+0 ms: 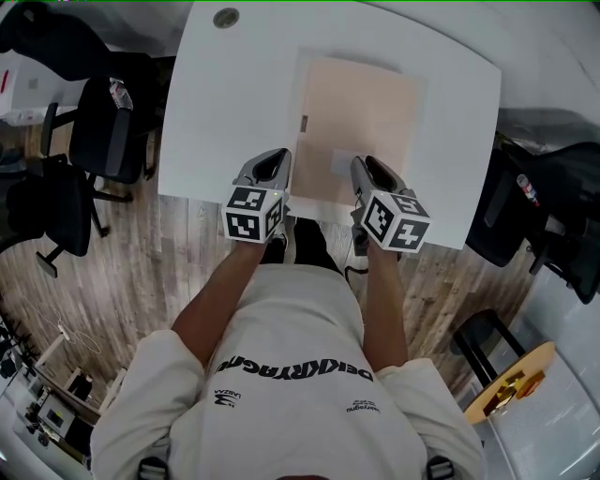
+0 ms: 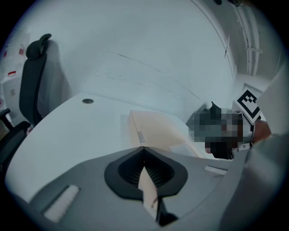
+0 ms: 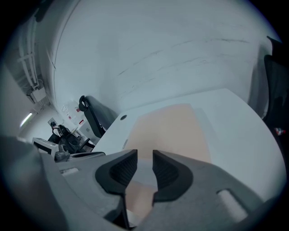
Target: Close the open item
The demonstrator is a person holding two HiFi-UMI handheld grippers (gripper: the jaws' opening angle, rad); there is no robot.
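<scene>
Left gripper [image 2: 144,151] has its jaws pressed together on a thin beige edge. That edge matches the beige folder [image 1: 361,122] and sits at the folder's near-left corner (I can't make out whether it is the cover alone or the whole thing). Right gripper [image 3: 144,155] stands narrowly apart, with the folder's near edge showing in the gap and no pad visibly pressing on it. I see the folder lying on the white table [image 1: 234,94] straight ahead at my 12 o'clock, its long side running away from me. Both grippers are at its near edge, left towards 11 o'clock, right towards 1. A small grey tab [image 1: 304,123] sits on its left edge and a white label [image 1: 342,161] lies near its front. A round grommet [image 1: 226,17] is at the table's 11 o'clock, and black office chairs [image 1: 108,131] stand at my 9 o'clock.
</scene>
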